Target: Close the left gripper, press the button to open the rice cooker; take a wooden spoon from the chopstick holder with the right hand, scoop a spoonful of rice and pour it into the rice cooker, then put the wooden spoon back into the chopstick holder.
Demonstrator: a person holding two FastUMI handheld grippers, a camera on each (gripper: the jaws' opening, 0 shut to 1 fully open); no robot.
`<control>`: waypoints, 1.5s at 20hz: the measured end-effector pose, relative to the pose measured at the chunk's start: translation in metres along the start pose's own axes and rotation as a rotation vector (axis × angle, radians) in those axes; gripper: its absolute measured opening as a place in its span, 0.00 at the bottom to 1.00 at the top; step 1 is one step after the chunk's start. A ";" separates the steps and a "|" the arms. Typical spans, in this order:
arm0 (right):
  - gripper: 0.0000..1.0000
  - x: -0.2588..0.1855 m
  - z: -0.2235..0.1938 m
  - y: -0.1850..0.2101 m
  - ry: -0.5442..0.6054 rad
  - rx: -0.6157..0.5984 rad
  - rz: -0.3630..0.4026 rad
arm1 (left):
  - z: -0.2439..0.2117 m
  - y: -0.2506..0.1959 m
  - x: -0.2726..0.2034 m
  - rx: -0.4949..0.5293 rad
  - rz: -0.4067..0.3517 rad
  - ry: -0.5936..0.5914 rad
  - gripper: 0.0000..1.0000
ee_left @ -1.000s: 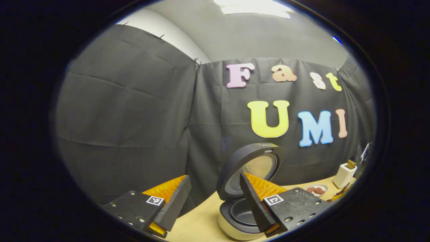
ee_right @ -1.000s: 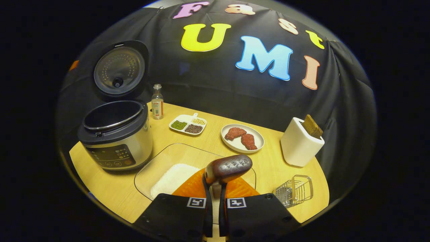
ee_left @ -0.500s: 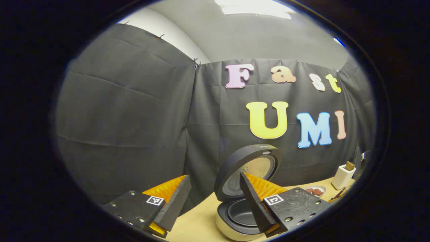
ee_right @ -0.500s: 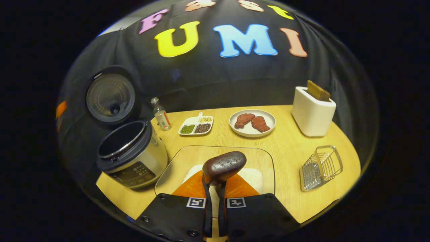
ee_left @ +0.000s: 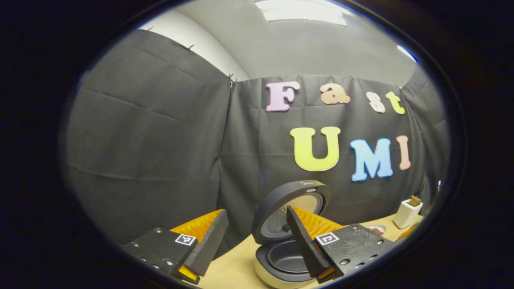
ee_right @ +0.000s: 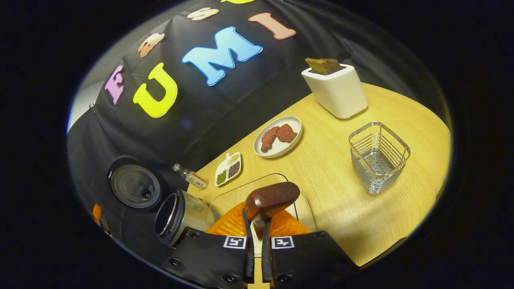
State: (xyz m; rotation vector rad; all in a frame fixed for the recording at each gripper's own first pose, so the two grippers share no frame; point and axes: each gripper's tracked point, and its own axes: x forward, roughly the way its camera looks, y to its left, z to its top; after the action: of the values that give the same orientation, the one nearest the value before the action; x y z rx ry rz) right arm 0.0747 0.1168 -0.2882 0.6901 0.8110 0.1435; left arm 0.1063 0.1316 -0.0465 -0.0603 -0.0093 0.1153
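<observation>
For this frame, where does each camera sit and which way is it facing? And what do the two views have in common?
Left gripper view: rides the left gripper, low near the table's edge, facing the booth wall; its open fingers frame the open rice cooker.
Right gripper view: rides the right gripper, high and tilted, looking down on the table; its fingers clamp the wooden spoon.
Shared: rice cooker, white holder, meat plate.
</observation>
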 end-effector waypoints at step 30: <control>0.08 -0.001 0.028 0.205 0.087 0.296 0.428 | 0.021 0.074 -0.051 -0.003 0.154 -0.029 0.90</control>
State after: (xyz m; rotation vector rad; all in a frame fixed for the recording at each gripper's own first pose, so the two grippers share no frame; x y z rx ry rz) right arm 0.1218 0.2613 -0.1480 1.1406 0.7656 0.4487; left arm 0.0474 0.2001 -0.0306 -0.0621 -0.0340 0.2704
